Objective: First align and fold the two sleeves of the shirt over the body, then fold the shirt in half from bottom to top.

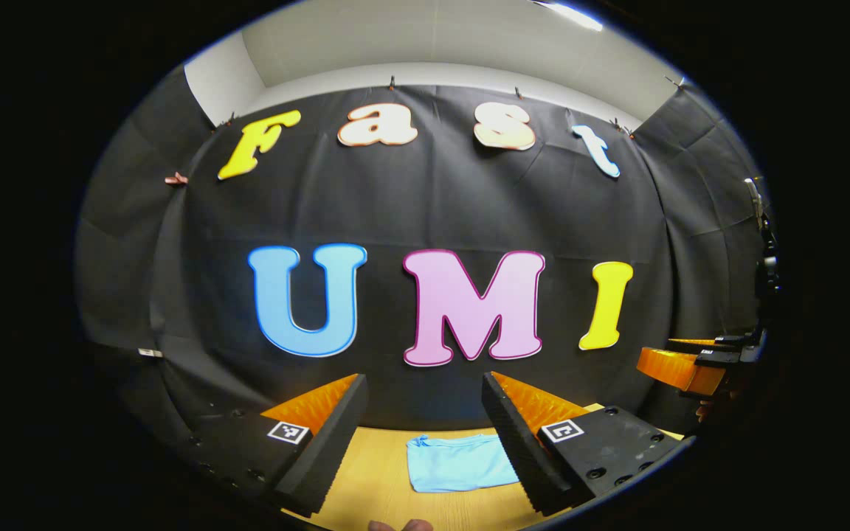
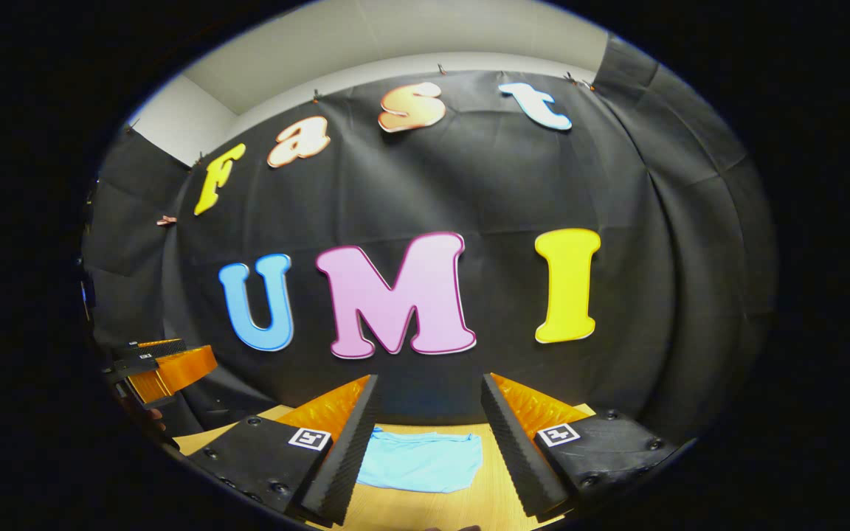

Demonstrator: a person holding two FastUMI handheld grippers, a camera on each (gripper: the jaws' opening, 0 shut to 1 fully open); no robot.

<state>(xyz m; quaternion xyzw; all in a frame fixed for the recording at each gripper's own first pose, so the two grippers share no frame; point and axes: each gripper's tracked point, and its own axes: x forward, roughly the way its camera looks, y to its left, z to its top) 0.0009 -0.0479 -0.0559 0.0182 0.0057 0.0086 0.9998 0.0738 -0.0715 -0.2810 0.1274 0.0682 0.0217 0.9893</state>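
Observation:
A light blue shirt [image 1: 458,462] lies folded into a small flat rectangle on the wooden table [image 1: 381,472]. In the left gripper view my left gripper [image 1: 425,391] is held up above the table, open, with nothing between its fingers; the shirt shows low between them. The right gripper [image 1: 679,365] appears at that view's right edge. In the right gripper view the shirt [image 2: 421,461] lies on the table [image 2: 462,505], seen between the fingers of my right gripper [image 2: 429,391], which is open and holds nothing. The left gripper [image 2: 167,369] shows at the left edge there.
The black cloth wall [image 1: 432,214] stands close behind the table's far edge. A fingertip [image 1: 399,525] pokes in at the bottom of the left gripper view.

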